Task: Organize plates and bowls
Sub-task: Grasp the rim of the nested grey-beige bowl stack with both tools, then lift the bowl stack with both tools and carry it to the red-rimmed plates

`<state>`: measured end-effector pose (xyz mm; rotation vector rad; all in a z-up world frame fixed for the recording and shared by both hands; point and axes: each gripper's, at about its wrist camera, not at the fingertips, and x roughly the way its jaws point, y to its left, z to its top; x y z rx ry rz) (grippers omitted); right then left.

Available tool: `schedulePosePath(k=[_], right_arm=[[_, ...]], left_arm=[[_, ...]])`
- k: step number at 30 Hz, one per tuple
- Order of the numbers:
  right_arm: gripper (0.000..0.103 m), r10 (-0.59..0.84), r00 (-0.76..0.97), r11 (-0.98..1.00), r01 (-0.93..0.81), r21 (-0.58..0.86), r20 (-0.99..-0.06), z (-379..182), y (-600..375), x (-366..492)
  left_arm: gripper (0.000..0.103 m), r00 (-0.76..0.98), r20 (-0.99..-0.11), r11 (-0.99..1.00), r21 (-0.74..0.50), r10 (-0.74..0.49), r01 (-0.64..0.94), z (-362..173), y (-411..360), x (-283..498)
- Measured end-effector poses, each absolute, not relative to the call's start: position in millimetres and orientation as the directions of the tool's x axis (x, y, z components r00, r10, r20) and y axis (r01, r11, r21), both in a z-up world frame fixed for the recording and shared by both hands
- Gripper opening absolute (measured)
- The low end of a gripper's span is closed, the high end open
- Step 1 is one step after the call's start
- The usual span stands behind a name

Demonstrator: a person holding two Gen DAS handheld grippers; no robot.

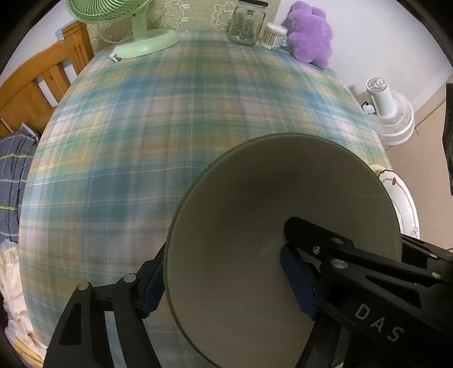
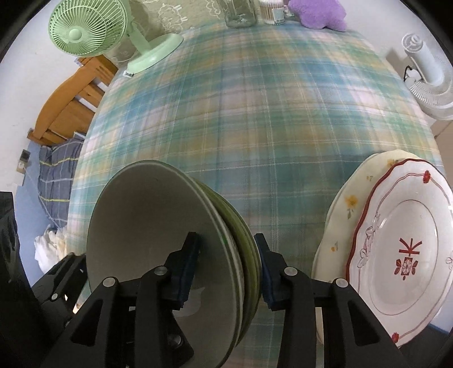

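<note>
With the right tongs point(image 2: 229, 266) clenched across the stacked bowls' point(image 2: 170, 254) rims and the left tongs point(image 1: 223, 280) straddling the opposite rim (not yet pressing), steady both sides before shifting them beside the plates point(image 2: 396, 254).

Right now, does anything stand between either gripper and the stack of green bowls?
Nothing visible does. The right gripper is clamped across the right wall of the bowl stack, one pad inside and one outside. The left gripper straddles the opposite wall, jaws open.

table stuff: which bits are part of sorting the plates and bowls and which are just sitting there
Job: green bowls, stacked; floral plates, stacked.

Lying about: green fan, glass jar, cotton swab tub, purple plush, white fan.
</note>
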<state>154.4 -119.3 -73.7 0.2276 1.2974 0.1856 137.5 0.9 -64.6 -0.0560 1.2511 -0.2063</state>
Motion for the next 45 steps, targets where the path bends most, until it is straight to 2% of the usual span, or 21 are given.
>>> schedulePosePath(k=[2, 4, 17, 29, 45], right_arm=[[0.043, 0.254, 0.266, 0.965, -0.005, 0.262, -0.93, -74.0, -119.2, 154.4], [0.043, 0.244, 0.274, 0.967, -0.002, 0.253, -0.93, -73.3, -118.6, 153.4], [0.044, 0.196, 0.299, 0.975, 0.043, 0.218, -0.934, -65.2, -112.2, 144.3], [0.044, 0.16, 0.348, 0.976, 0.086, 0.202, -0.924, -22.7, -108.2, 127.0], [0.044, 0.19, 0.399, 0.972, 0.051, 0.228, -0.897, -1.5, -141.7, 115.2]], left_arm=[[0.076, 0.302, -0.932, 0.977, -0.165, -0.2, 0.136, -65.4, 1.9, 137.2], [0.064, 0.307, -0.926, 0.971, -0.181, -0.222, 0.156, -62.9, -0.3, 136.4], [0.063, 0.3, -0.919, 0.96, -0.204, -0.255, 0.191, -52.8, 4.8, 129.8], [0.063, 0.33, -0.903, 0.95, -0.204, -0.277, 0.238, -9.6, 7.8, 121.7], [0.063, 0.392, -0.891, 0.965, -0.152, -0.228, 0.214, 7.7, -34.5, 109.2]])
